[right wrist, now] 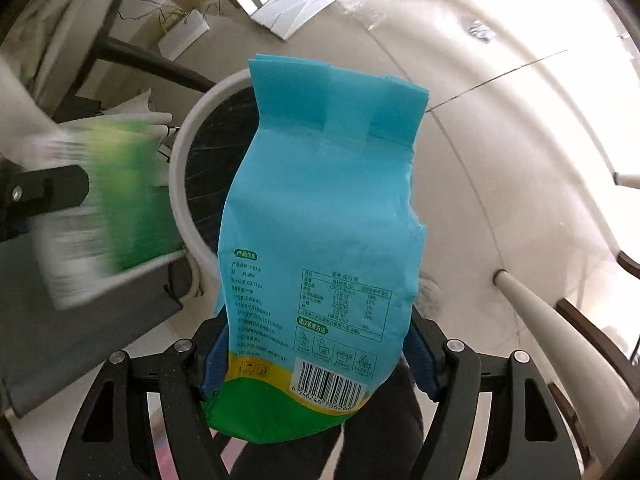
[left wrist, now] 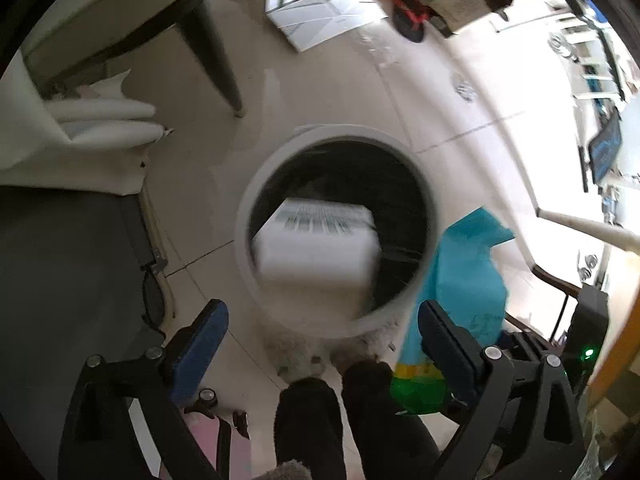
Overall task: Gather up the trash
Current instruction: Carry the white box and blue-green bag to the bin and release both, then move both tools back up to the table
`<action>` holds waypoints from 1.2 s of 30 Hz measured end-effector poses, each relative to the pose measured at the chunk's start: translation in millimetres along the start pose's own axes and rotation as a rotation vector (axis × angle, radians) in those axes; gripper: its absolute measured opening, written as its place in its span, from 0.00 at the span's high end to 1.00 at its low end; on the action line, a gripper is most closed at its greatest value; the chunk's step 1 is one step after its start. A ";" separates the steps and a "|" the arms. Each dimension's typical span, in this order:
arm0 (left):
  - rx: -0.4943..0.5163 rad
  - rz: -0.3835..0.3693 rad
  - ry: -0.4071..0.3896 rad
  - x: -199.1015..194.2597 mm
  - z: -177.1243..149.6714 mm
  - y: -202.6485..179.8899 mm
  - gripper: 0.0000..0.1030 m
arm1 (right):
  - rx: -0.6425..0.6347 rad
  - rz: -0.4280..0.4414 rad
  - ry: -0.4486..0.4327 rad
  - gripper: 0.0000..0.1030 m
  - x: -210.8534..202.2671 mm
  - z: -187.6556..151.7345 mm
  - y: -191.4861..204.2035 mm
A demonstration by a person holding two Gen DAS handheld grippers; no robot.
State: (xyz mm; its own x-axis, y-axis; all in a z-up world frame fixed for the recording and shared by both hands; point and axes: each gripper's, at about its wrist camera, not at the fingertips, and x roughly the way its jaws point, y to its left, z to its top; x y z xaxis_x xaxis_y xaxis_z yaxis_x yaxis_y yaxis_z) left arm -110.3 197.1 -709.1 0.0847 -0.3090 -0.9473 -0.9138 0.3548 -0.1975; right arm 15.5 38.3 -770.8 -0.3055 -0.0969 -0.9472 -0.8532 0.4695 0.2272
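A round white trash bin [left wrist: 244, 216] with a dark inside stands on the floor below me; its rim also shows in the right wrist view [right wrist: 178, 168]. My left gripper [left wrist: 320, 332] is open above the bin's near rim. A white box [left wrist: 316, 240], blurred with motion, is in the air over the bin mouth, free of my fingers; in the right wrist view it shows as a green and white blur [right wrist: 100, 208]. My right gripper [right wrist: 316, 356] is shut on a blue and green food bag [right wrist: 320, 216], held upright beside the bin. The bag also shows in the left wrist view [left wrist: 460, 280].
A dark table leg [left wrist: 212, 52] stands behind the bin. White flat boxes [left wrist: 324, 12] and a red and black sandal [left wrist: 412, 16] lie on the tiled floor further back. A white chair leg [right wrist: 560, 332] is on the right. My dark trouser legs [left wrist: 352, 420] are below.
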 end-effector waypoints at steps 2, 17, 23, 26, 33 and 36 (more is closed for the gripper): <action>-0.017 0.034 -0.018 2.4 -4.2 8.0 0.06 | 0.001 0.006 -0.010 0.13 7.3 1.6 -0.2; -0.047 0.301 -0.148 -29.3 -66.4 25.5 0.06 | 0.009 -0.176 -0.089 0.00 -25.6 11.4 24.0; -0.034 0.307 -0.167 -62.6 -87.9 12.7 0.06 | 0.028 -0.202 -0.122 0.00 -67.6 -6.0 30.9; -0.022 0.303 -0.180 -87.5 -102.2 4.5 0.06 | 0.030 -0.198 -0.151 0.00 -101.1 -17.8 38.9; -0.006 0.294 -0.205 -155.1 -138.6 -14.1 0.06 | 0.026 -0.195 -0.215 0.00 -187.0 -49.1 59.0; -0.004 0.285 -0.214 -189.3 -158.1 -21.8 0.06 | 0.024 -0.190 -0.233 0.00 -225.7 -63.2 66.0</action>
State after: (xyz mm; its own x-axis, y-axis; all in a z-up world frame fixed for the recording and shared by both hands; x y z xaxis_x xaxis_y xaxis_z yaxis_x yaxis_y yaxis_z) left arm -169.3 108.3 -485.6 -0.0931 -0.0058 -0.9956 -0.9142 0.3967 0.0832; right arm 1.5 35.7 -527.8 -0.0338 0.0179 -0.9993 -0.8749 0.4827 0.0383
